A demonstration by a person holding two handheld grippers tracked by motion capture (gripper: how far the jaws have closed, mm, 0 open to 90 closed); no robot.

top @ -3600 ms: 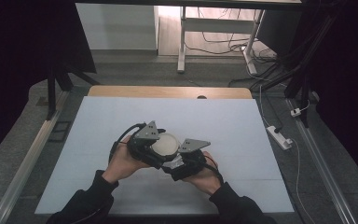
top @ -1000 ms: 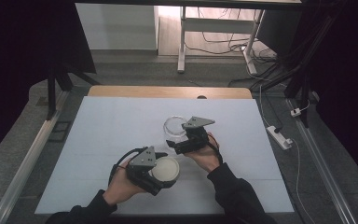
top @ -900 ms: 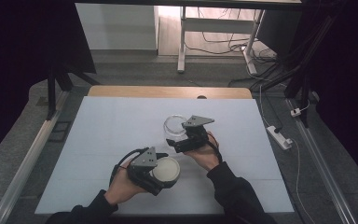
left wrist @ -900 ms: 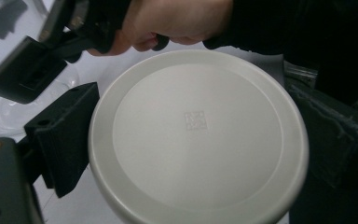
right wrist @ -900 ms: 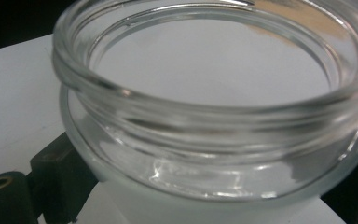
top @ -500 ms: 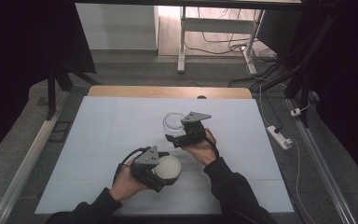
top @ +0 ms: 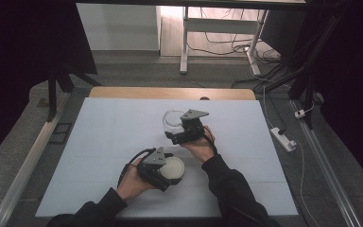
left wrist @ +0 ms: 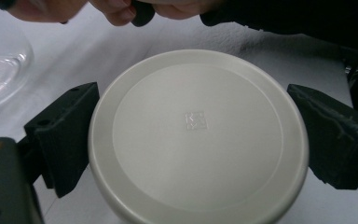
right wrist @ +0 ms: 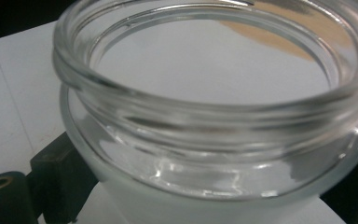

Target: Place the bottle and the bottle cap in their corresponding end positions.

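A round off-white lid [left wrist: 198,140] sits flat between the two black jaws of my left gripper [top: 170,172], which is shut on its rim. In the high view the lid [top: 173,169] is low over the white table, near the front. Farther back, my right gripper [top: 174,128] is shut on a clear glass jar [top: 172,120] with an open mouth. In the right gripper view the jar [right wrist: 214,116] is close up, its thick rim uppermost, with black jaws at both lower corners. The jar's edge [left wrist: 0,74] also appears at the left of the left gripper view.
The white tabletop [top: 104,137] has a wooden strip [top: 170,92] along its far edge. A power strip [top: 282,138] lies on the floor to the right. A white table frame [top: 217,23] and cables stand beyond the table.
The lid and jar were together at first, then came apart. Over the last second the right gripper carried the jar slightly farther back, and the left gripper with the lid shifted a little right.
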